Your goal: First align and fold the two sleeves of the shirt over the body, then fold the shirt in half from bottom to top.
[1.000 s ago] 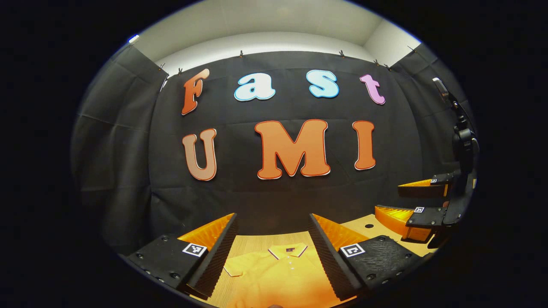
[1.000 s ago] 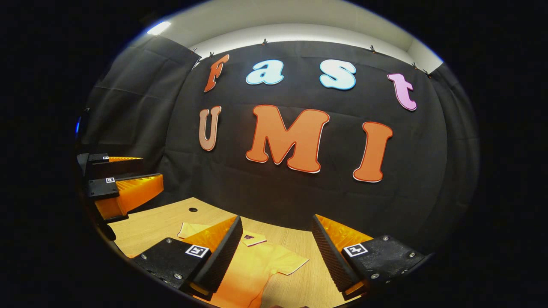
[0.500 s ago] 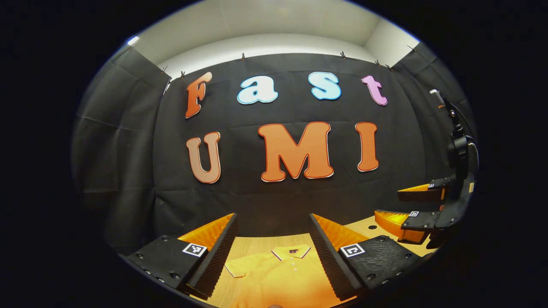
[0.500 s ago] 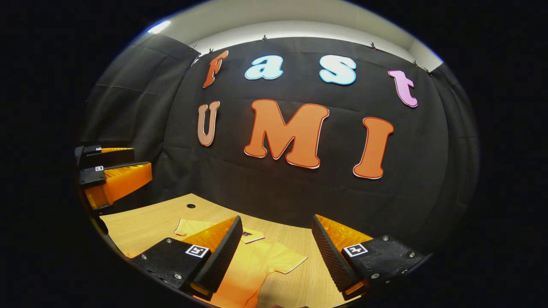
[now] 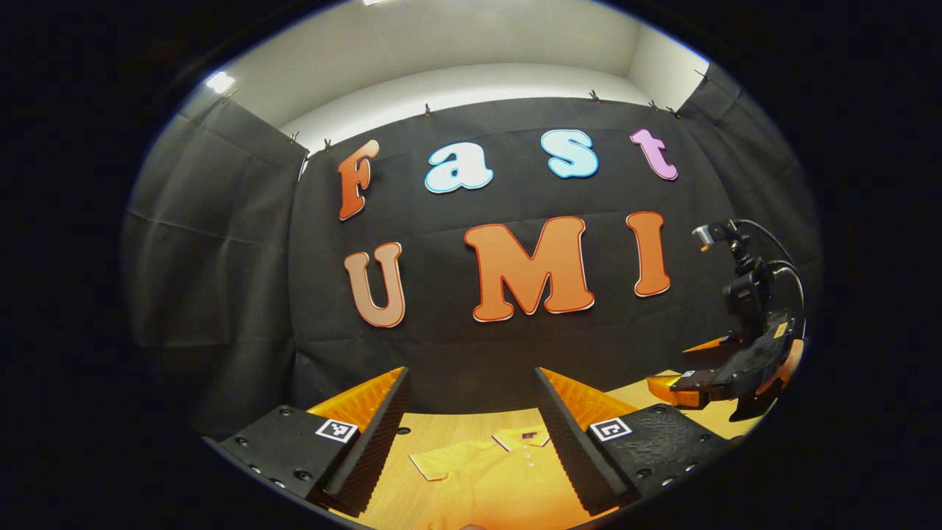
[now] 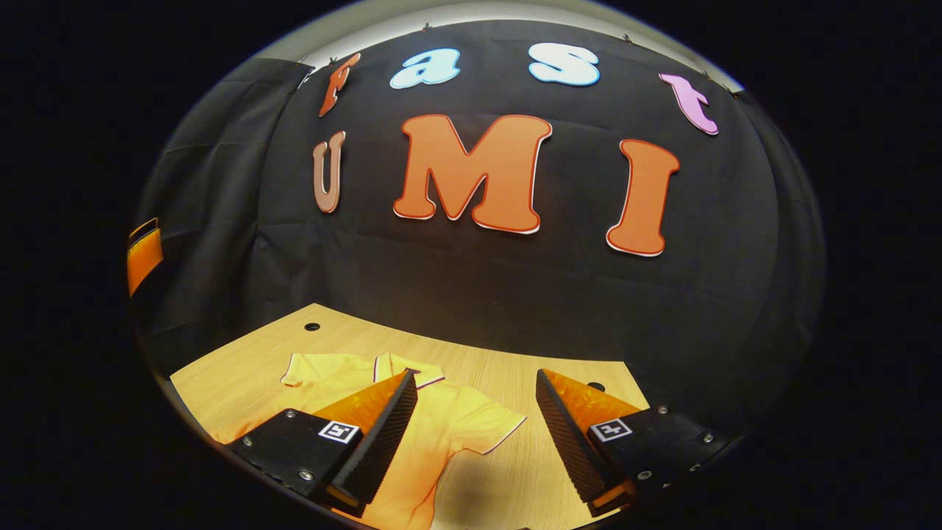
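Observation:
A yellow polo shirt point(image 6: 441, 419) lies flat on the wooden table point(image 6: 243, 368), collar toward the booth wall and both short sleeves spread out. My right gripper point(image 6: 477, 377) hovers open above the shirt's right sleeve point(image 6: 489, 433), with nothing between its fingers. In the left gripper view the shirt point(image 5: 493, 478) lies below my left gripper point(image 5: 472, 379), which is also open and holds nothing. The right gripper point(image 5: 673, 366) shows at the far right of that view, above the table, with its fingers apart. One finger point(image 6: 143, 254) of the left gripper shows at the left edge of the right gripper view.
The table top has a small round hole point(image 6: 312, 326) at the back left and another point(image 6: 596, 386) near the right. Black cloth walls close the booth behind and on both sides. Bare wood point(image 6: 515, 368) lies between the collar and the wall.
The right gripper has tipped down and come forward, so more of the shirt and table shows. In the left gripper view it has sunk lower. The left gripper has slid toward the frame edge.

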`<control>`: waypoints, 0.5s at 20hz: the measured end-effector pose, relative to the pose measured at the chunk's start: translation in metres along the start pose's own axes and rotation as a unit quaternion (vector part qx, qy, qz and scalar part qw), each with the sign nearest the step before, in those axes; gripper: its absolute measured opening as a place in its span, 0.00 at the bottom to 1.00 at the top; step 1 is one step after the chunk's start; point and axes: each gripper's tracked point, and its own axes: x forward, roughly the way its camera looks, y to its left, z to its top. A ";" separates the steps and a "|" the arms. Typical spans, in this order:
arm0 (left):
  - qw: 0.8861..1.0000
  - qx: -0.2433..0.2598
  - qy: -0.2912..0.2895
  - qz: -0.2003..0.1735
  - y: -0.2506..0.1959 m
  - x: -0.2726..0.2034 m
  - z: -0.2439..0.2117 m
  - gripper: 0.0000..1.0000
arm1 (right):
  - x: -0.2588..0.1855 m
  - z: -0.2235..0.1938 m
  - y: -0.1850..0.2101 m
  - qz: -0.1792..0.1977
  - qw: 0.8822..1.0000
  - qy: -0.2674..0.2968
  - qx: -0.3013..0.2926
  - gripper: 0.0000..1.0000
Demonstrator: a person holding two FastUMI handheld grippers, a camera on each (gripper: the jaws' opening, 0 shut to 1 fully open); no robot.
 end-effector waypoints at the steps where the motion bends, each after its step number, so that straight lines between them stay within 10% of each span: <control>1: 1.000 0.001 0.001 0.009 0.005 -0.002 0.000 0.98 | 0.009 -0.005 -0.005 -0.003 1.000 0.012 0.001 0.98; 10: 0.996 0.012 0.013 0.086 0.024 -0.016 -0.008 1.00 | 0.086 -0.069 -0.020 0.012 0.988 0.151 0.025 0.98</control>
